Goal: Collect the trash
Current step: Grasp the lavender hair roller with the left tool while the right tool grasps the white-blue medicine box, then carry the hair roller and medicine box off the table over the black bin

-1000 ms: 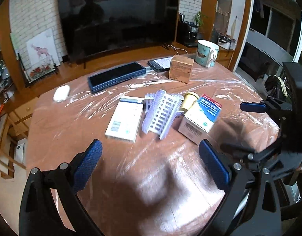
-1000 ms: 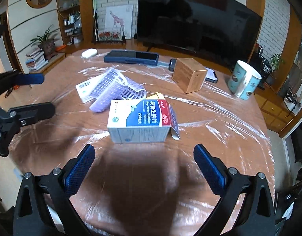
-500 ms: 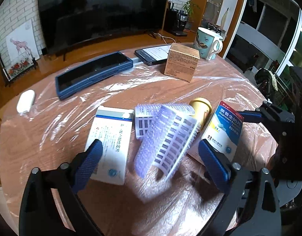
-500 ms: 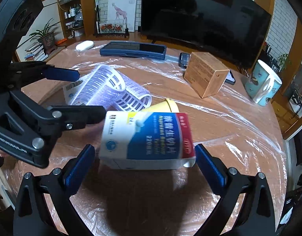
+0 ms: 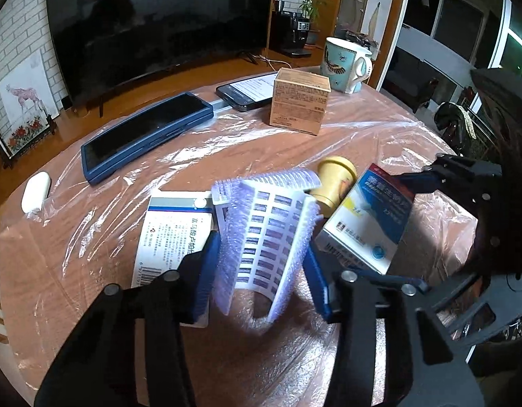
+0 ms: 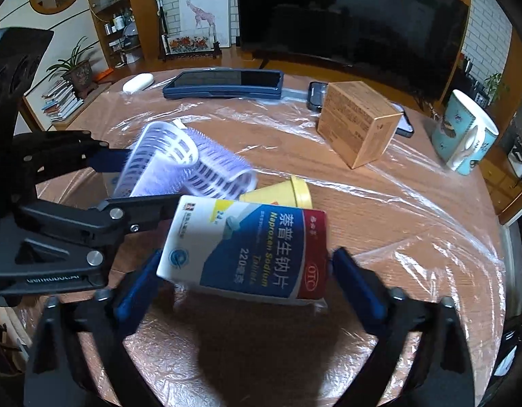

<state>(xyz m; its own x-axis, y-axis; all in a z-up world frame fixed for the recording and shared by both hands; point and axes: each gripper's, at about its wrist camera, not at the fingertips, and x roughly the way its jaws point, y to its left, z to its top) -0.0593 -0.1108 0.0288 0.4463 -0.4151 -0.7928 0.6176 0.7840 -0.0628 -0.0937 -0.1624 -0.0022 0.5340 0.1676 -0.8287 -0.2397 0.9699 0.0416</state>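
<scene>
Left wrist view has the purple hair roller (image 5: 266, 237) sitting right between the left claw (image 5: 259, 271) pads, long axis running away from the camera and tipped up a bit, near end looking lifted off the worktop (image 5: 295, 146). The blue pads press both bristly sides, so that claw is clamped on the roller. The white medicine box (image 5: 174, 234) lies flat just left of it, partly under the left finger, and the yellow bottle (image 5: 334, 183) lies on its side just behind the roller.

In the right wrist view, the blue-and-white tablet box (image 6: 247, 251) sits across the right claw (image 6: 244, 288), long axis side to side, one pad against each short end. Looks gripped and tilted off the plastic sheet, though contact on the right-hand end is a bit blurry. The second roller (image 6: 220, 173) is just beyond it, touching the one that's held.

So each hand is already on its own piece of trash, no question of which is nearer. Both claws reach in low and forward, nearly side by side, the left one's finger crossing right next to the tablet box. No bin shows in either view, so where the stuff goes can't be told. My guess is the risk is the two claws bumping as they lift.

The brown carton (image 6: 357, 122), mug (image 6: 464, 139), phone (image 5: 247, 90) and blue case (image 5: 145, 135) sit well apart at the far side.
</scene>
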